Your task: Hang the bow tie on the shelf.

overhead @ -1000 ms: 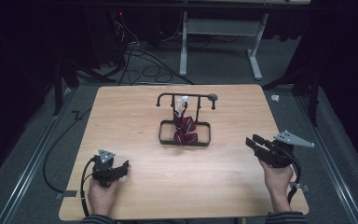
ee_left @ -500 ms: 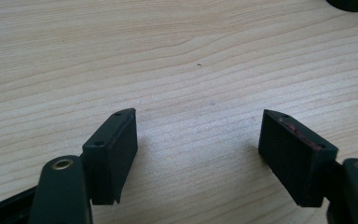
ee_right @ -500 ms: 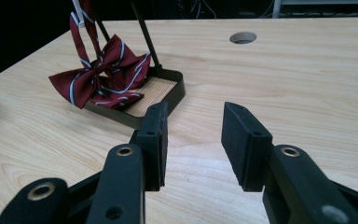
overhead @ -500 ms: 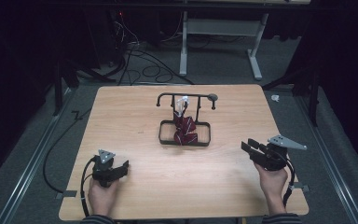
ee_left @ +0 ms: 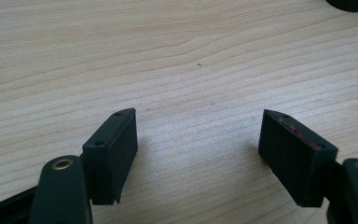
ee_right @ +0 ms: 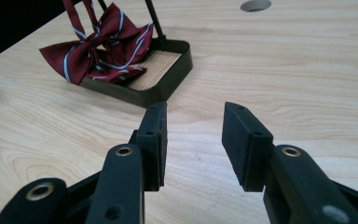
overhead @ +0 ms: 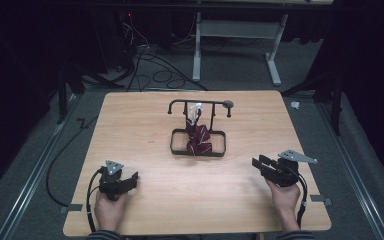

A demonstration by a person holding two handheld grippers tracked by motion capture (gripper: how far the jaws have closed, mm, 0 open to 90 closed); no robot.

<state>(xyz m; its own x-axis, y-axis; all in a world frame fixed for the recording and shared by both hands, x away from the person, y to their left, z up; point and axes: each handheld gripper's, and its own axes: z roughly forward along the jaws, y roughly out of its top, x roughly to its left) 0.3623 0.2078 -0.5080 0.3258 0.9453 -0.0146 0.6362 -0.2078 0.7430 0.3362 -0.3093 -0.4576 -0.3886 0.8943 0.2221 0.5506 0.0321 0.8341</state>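
A dark red striped bow tie (overhead: 196,137) hangs from a black rack (overhead: 198,104) and rests in the rack's black tray (overhead: 219,148) at the table's middle. In the right gripper view the bow tie (ee_right: 103,46) lies over the tray (ee_right: 163,84) ahead and left of the jaws. My right gripper (overhead: 258,164) is held at the table's right front, open and empty, pointing left toward the tray. My left gripper (overhead: 132,178) sits at the left front, open wide, with only bare wood (ee_left: 191,84) between its fingers.
The wooden table (overhead: 145,125) has a small round hole (ee_right: 255,5) in its top, seen in the right gripper view. Cables (overhead: 145,60) and a white desk frame (overhead: 240,35) stand on the floor beyond the far edge.
My right gripper has slid left and slightly toward the front edge. The left gripper and the bow tie have stayed put.
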